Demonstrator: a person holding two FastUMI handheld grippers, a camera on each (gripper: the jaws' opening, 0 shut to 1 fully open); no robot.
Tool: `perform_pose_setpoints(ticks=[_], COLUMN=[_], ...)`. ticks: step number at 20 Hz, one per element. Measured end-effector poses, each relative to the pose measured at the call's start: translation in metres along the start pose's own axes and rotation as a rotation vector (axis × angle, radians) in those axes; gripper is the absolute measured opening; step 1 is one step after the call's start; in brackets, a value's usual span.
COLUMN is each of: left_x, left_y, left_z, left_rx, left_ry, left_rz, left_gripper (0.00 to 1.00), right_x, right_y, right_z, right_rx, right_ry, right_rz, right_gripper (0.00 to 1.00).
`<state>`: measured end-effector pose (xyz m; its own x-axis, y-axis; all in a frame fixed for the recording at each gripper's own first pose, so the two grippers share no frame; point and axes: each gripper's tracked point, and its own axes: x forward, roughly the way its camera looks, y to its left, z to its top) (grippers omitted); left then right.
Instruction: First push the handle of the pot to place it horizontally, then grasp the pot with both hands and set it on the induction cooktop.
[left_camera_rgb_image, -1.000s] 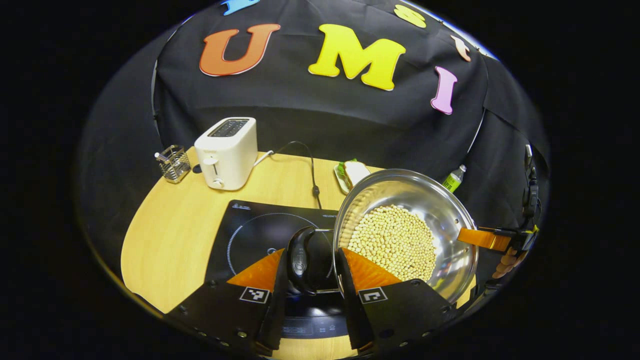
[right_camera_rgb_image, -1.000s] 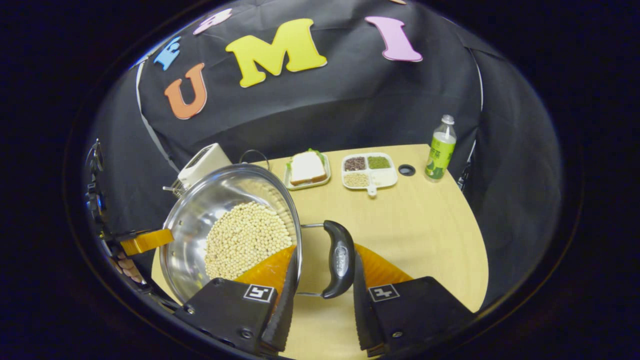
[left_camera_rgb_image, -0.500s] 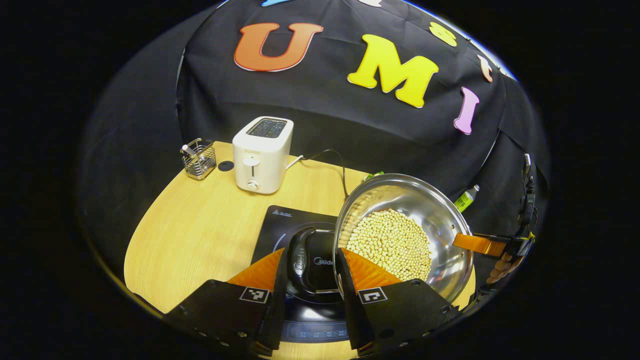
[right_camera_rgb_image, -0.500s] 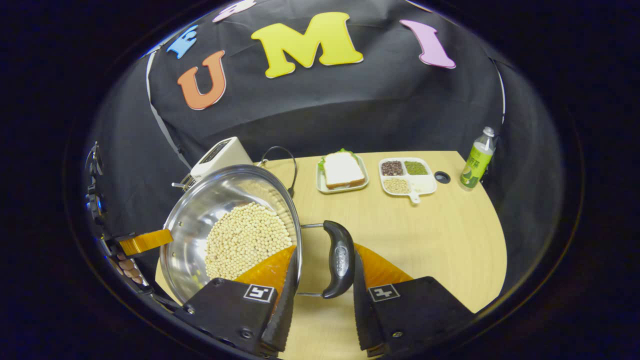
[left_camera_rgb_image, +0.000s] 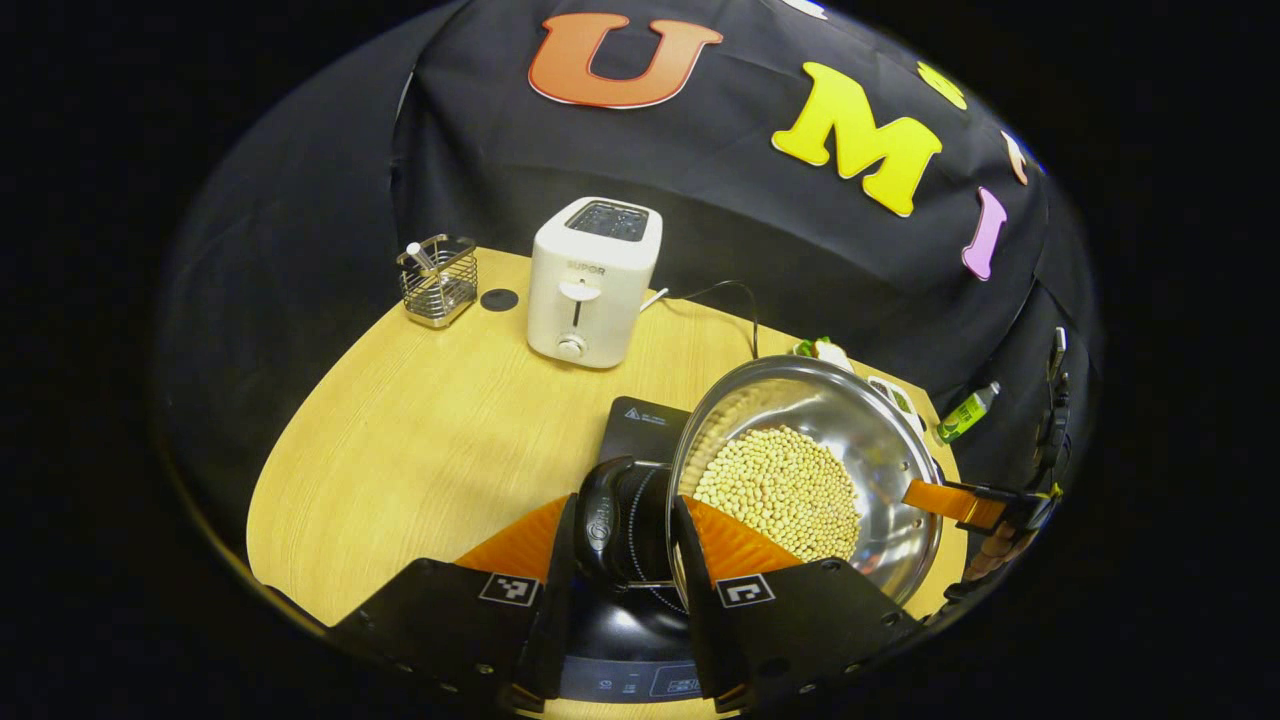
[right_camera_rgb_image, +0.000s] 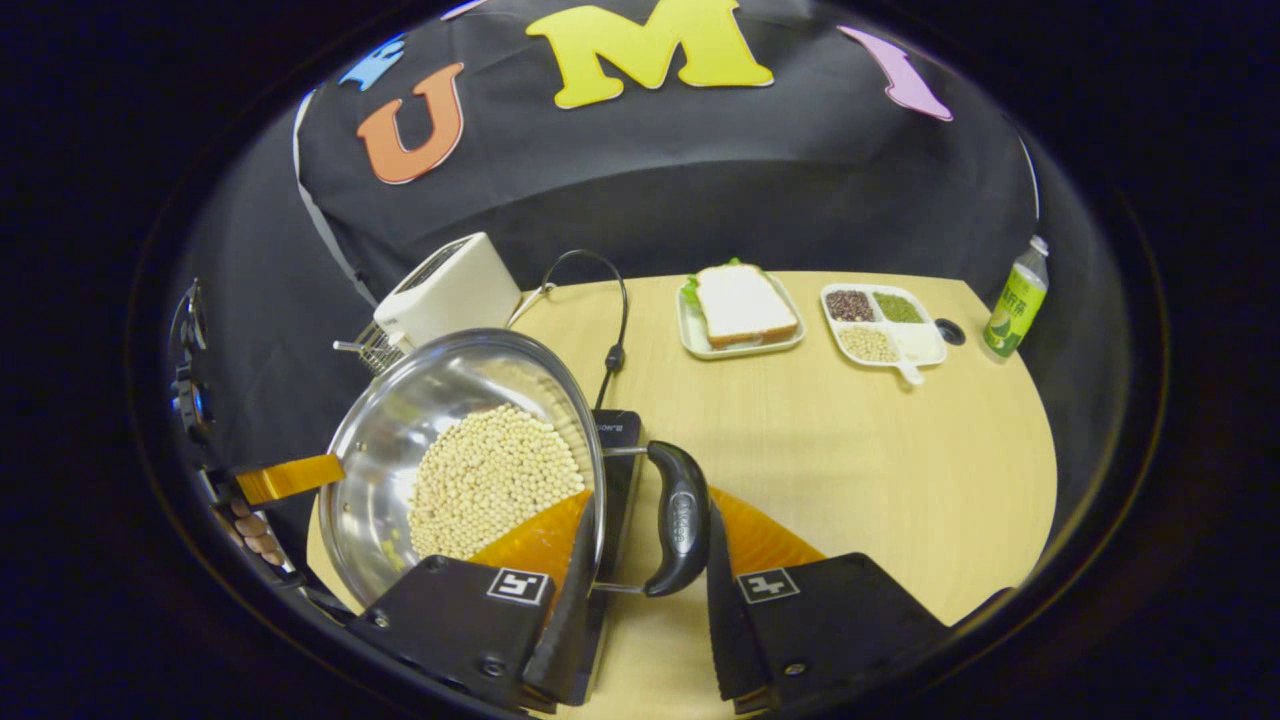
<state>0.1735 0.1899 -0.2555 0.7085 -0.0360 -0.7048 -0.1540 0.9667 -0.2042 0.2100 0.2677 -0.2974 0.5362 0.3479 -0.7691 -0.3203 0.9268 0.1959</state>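
The carry is the step in hand: the pot (left_camera_rgb_image: 800, 470), a steel pan with a bed of pale beans in it, hangs between the two grippers above the worktop (left_camera_rgb_image: 420, 440). In the left gripper view the left gripper (left_camera_rgb_image: 625, 560) is closed on the pot's dark left handle (left_camera_rgb_image: 600, 520), one finger on each side of it. In the right gripper view the right gripper (right_camera_rgb_image: 645, 570) clamps the opposite handle (right_camera_rgb_image: 682, 515) the same way. Both handles lie level, so the push that turns them horizontal looks done.

The induction cooktop (left_camera_rgb_image: 640, 428) lies under the pot's left side — its near corner also shows beneath the rim in the right gripper view, and its control strip sits between the left gripper's fingers. The pot appears partly over the glass but not centred on the ring, and I cannot tell whether its base touches anything.

Next, I judge, both grippers must shift together until the base sits over the ring, then lower evenly — any tilt would send the beans sliding. Release should wait until the pot rests flat. The toaster (left_camera_rgb_image: 595, 280) and its cord (right_camera_rgb_image: 610, 330) stand behind the cooktop, clear of the path.
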Motion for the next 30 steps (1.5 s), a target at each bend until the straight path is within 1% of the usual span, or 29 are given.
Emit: perform_pose_setpoints(ticks=[3, 8, 13, 14, 15, 16, 17, 18, 19, 20, 21, 22, 23, 24, 25, 26, 27, 28, 29, 30], left_x=[0.003, 0.007, 0.012, 0.011, 0.011, 0.010, 0.010, 0.010, 0.009, 0.007, 0.004, 0.005, 0.003, 0.001, -0.002, -0.007, -0.013, -0.020, -0.028, -0.040], left_y=[0.008, 0.017, 0.018, 0.017, 0.018, 0.018, 0.018, 0.017, 0.020, 0.020, 0.019, 0.018, 0.016, 0.015, 0.015, 0.015, 0.017, 0.020, 0.019, 0.013], left_z=[0.001, 0.001, 0.001, 0.001, 0.001, 0.001, 0.001, 0.002, 0.002, 0.003, 0.004, 0.002, 0.003, 0.005, 0.007, 0.008, 0.014, 0.021, 0.024, 0.027], left_rx=[0.003, 0.015, 0.015, 0.022, 0.032, 0.037, 0.045, 0.057, 0.071, 0.081, 0.085, 0.088, 0.096, 0.108, 0.117, 0.126, 0.135, 0.142, 0.146, 0.146], left_ry=[0.007, 0.013, 0.012, 0.006, 0.003, 0.002, 0.000, -0.006, -0.012, -0.019, -0.028, -0.030, -0.039, -0.057, -0.075, -0.092, -0.129, -0.168, -0.193, -0.220], left_rz=[0.006, -0.006, -0.039, -0.041, -0.041, -0.040, -0.039, -0.034, -0.015, -0.011, -0.009, -0.009, -0.014, -0.018, -0.016, -0.009, 0.010, 0.031, 0.035, 0.030], left_gripper=[0.49, 0.49, 0.49, 0.40, 0.60, 0.41, 0.42, 0.46, 0.58, 0.84, 0.70, 0.92, 0.94, 0.95, 0.96, 0.96, 0.96, 0.96, 0.96, 0.96], right_x=[0.008, 0.017, 0.017, 0.018, 0.019, 0.020, 0.020, 0.021, 0.021, 0.021, 0.019, 0.019, 0.017, 0.016, 0.013, 0.010, 0.004, -0.002, -0.011, -0.021], right_y=[0.006, 0.013, 0.014, 0.014, 0.014, 0.014, 0.014, 0.014, 0.013, 0.012, 0.012, 0.011, 0.009, 0.009, 0.008, 0.009, 0.013, 0.012, 0.009, 0.007], right_z=[-0.006, -0.016, -0.015, -0.015, -0.013, -0.013, -0.011, -0.010, -0.009, -0.009, -0.008, -0.009, -0.007, -0.006, -0.003, -0.001, 0.000, -0.001, -0.002, -0.001], right_rx=[0.025, 0.050, 0.066, 0.069, 0.069, 0.071, 0.064, 0.060, 0.054, 0.051, 0.046, 0.040, 0.034, 0.026, 0.017, 0.012, 0.009, 0.006, 0.003, -0.006], right_ry=[0.005, 0.000, -0.034, -0.037, -0.044, -0.054, -0.065, -0.078, -0.087, -0.102, -0.113, -0.126, -0.141, -0.160, -0.183, -0.205, -0.217, -0.225, -0.237, -0.257], right_rz=[0.006, 0.015, 0.017, 0.023, 0.028, 0.035, 0.042, 0.046, 0.045, 0.047, 0.045, 0.036, 0.029, 0.023, 0.022, 0.030, 0.047, 0.052, 0.043, 0.039], right_gripper=[0.53, 0.53, 0.53, 0.54, 0.54, 0.56, 0.57, 0.58, 0.58, 0.63, 0.65, 0.65, 0.66, 0.80, 0.84, 0.84, 0.85, 0.84, 0.84, 0.83])
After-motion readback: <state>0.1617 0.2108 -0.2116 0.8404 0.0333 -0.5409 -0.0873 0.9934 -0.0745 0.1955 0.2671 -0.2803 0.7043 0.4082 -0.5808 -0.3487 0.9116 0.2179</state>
